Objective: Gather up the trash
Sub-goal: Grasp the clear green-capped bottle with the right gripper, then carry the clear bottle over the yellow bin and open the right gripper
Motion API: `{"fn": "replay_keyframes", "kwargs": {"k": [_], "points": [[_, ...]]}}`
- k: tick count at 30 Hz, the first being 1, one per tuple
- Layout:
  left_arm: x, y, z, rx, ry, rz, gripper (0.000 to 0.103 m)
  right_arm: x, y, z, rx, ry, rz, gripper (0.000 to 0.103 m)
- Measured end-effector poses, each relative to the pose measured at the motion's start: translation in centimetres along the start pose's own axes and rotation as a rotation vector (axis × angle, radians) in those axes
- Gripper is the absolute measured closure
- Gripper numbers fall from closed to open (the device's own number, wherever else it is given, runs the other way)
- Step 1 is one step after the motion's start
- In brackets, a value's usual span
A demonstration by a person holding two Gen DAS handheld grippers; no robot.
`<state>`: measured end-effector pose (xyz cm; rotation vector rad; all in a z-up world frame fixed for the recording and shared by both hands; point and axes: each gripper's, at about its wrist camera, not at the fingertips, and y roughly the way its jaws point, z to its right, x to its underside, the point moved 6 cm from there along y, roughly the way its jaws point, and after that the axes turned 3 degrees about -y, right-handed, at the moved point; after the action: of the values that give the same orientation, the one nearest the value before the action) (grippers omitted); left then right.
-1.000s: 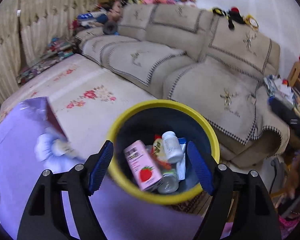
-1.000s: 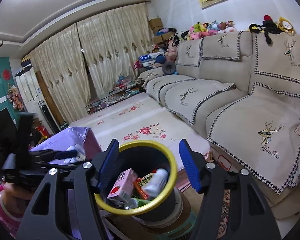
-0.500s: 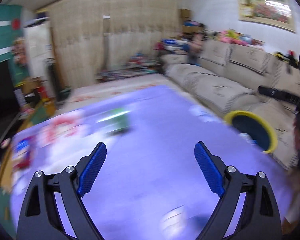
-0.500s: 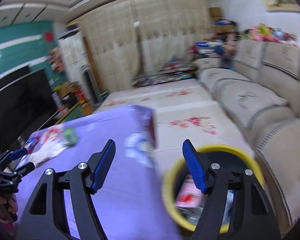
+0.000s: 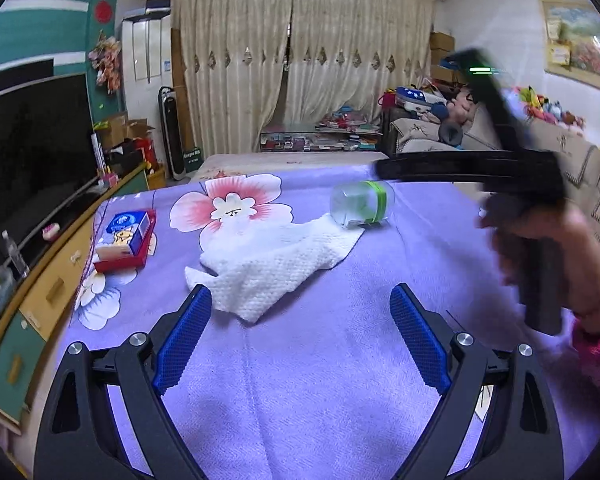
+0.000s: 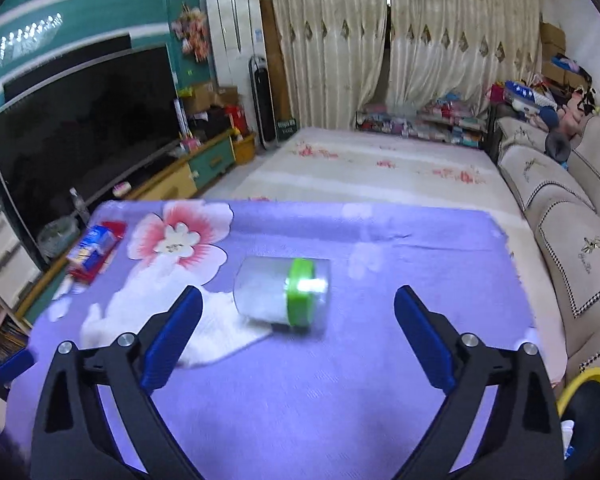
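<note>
A clear plastic jar with a green band [image 5: 359, 203] lies on its side on the purple flowered cloth [image 5: 300, 380]. A crumpled white paper towel [image 5: 276, 268] lies beside it, one corner under the jar. My left gripper [image 5: 300, 336] is open and empty, just short of the towel. My right gripper [image 6: 298, 340] is open and empty, facing the jar [image 6: 284, 296], with the towel [image 6: 216, 336] to its left. The right gripper's body [image 5: 500, 168] shows blurred in the left wrist view. The yellow-rimmed bin [image 6: 588, 384] is at the lower right.
A red tray with a blue box [image 5: 126, 240] sits at the table's left edge, also seen in the right wrist view [image 6: 94, 248]. A TV [image 6: 80, 128] and cabinet stand to the left, a beige sofa [image 6: 572, 216] to the right, and a floral rug beyond the table.
Both grippers have swung away from over the bin to face the table. The jar and towel have come into view in front of them. Both stayed open.
</note>
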<state>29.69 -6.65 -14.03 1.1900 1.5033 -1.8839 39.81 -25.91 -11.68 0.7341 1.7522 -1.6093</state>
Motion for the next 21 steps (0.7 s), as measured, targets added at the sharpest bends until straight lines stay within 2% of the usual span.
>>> {"fn": "replay_keyframes", "kwargs": {"k": [9, 11, 12, 16, 21], "points": [[0.2, -0.6, 1.4, 0.034, -0.024, 0.000, 0.014, 0.8, 7.1, -0.7, 0.061, 0.010, -0.124, 0.013], [0.2, -0.7, 1.5, 0.039, -0.027, 0.000, 0.014, 0.9, 7.8, -0.8, 0.073, 0.005, -0.132, 0.034], [0.3, -0.6, 1.6, 0.040, -0.026, -0.002, 0.014, 1.0, 7.9, -0.8, 0.062, 0.011, -0.139, 0.034], [0.5, -0.4, 2.0, 0.043, -0.013, -0.011, 0.014, 1.2, 6.8, -0.4, 0.056, 0.015, -0.122, 0.034], [0.9, 0.0, 2.7, 0.049, 0.004, -0.035, 0.014, 1.8, 2.8, 1.8, 0.057, 0.023, -0.082, 0.034]]}}
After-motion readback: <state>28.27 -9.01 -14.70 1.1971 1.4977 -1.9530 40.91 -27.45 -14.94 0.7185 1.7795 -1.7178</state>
